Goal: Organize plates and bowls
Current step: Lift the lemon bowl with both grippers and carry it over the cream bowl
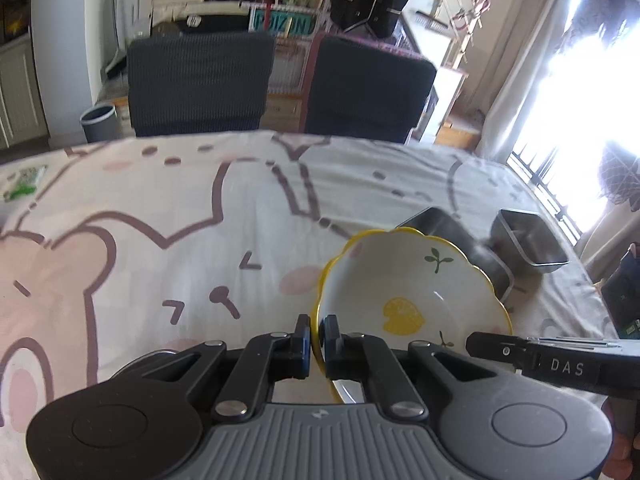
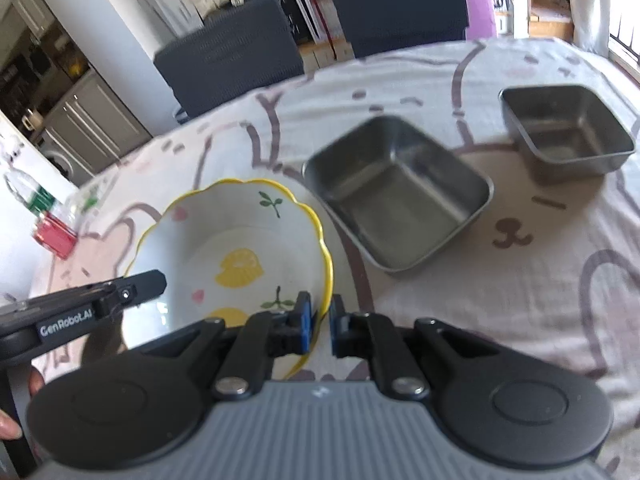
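Observation:
A white ceramic bowl (image 1: 412,292) with a yellow scalloped rim and lemon prints is held between both grippers above the table. My left gripper (image 1: 318,338) is shut on its left rim. My right gripper (image 2: 320,320) is shut on its right rim (image 2: 326,264). The bowl also shows in the right wrist view (image 2: 232,248). A large square steel bowl (image 2: 396,196) stands just beyond it, partly hidden behind the ceramic bowl in the left wrist view (image 1: 440,222). A smaller square steel bowl (image 2: 568,132) stands further right, and shows in the left wrist view (image 1: 528,240).
The table carries a cartoon-print cloth (image 1: 160,220). Two dark chairs (image 1: 200,80) stand at its far edge. A red and green packet (image 2: 52,232) and clear bottles lie at the table's left edge. A bright window (image 1: 592,100) is on the right.

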`<control>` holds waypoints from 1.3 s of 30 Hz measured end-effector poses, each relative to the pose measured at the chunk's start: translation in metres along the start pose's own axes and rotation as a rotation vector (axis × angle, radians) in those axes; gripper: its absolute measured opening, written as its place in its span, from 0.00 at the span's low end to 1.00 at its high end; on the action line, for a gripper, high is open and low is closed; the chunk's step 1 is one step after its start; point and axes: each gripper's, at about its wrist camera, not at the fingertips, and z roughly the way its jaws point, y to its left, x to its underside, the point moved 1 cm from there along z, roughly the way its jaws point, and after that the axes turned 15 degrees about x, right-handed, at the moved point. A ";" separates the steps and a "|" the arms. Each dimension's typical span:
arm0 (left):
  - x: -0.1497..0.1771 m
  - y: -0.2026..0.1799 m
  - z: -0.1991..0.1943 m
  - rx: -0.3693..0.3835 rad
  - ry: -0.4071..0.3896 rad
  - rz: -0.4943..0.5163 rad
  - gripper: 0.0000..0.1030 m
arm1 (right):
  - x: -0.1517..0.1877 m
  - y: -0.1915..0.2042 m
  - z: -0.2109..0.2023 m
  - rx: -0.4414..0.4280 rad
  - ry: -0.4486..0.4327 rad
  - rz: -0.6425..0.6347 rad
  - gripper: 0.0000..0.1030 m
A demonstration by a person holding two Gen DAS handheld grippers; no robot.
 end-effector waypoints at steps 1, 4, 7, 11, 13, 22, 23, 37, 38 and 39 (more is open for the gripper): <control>0.001 -0.005 -0.008 -0.003 -0.009 0.004 0.06 | 0.001 -0.003 -0.007 -0.008 -0.013 0.002 0.10; 0.003 -0.018 -0.028 -0.015 -0.036 0.003 0.06 | 0.004 -0.008 -0.030 -0.036 -0.047 0.007 0.10; 0.008 -0.033 -0.047 -0.045 -0.063 0.003 0.06 | 0.010 -0.013 -0.053 -0.065 -0.076 0.015 0.10; 0.016 -0.049 -0.073 -0.076 -0.075 0.025 0.06 | 0.020 -0.015 -0.075 -0.084 -0.099 0.010 0.10; 0.021 -0.054 -0.085 -0.079 -0.080 0.023 0.06 | 0.025 -0.015 -0.087 -0.095 -0.110 0.007 0.10; 0.052 -0.054 -0.124 -0.090 -0.118 -0.002 0.06 | 0.057 -0.008 -0.121 -0.144 -0.126 -0.024 0.10; 0.056 -0.051 -0.126 -0.091 -0.116 -0.009 0.06 | 0.060 -0.006 -0.122 -0.147 -0.127 -0.028 0.10; 0.092 -0.012 -0.127 -0.049 -0.074 -0.086 0.06 | 0.089 0.018 -0.098 -0.141 -0.061 -0.098 0.10; 0.094 -0.012 -0.126 -0.049 -0.067 -0.082 0.07 | 0.091 0.019 -0.095 -0.140 -0.052 -0.104 0.10; 0.096 -0.011 -0.125 -0.046 -0.060 -0.083 0.07 | 0.093 0.020 -0.093 -0.139 -0.046 -0.108 0.10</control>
